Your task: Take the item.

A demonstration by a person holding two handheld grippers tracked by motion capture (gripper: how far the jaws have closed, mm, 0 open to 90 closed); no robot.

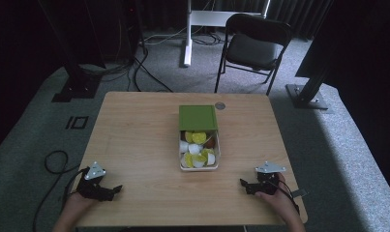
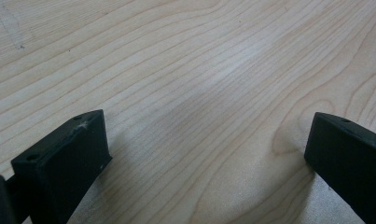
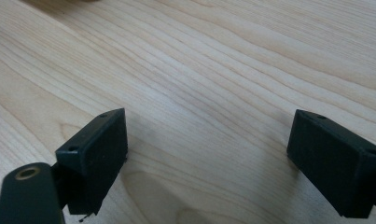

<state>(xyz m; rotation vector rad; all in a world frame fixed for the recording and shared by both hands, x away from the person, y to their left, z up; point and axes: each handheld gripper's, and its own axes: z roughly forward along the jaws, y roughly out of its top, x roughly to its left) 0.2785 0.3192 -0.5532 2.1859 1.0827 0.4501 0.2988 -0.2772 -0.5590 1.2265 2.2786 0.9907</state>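
Left gripper (image 1: 116, 189): black, near table corner, jaws wide apart, nothing between them.
Right gripper (image 1: 244, 184): black, opposite near corner, jaws spread wide, empty.
Table (image 1: 144, 145): pale wooden top, bare under both grippers.
Box (image 1: 198, 162): white open container with green lid (image 1: 198, 117), mid-table, well apart from both grippers, holding yellow and white pieces (image 1: 197, 150).

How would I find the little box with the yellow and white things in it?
Look at the wooden table, near its middle toward the far edge. The box sits there, white, packed with yellow and white pieces. Its green lid stands open behind it, and a small grey disc lies beyond the lid.
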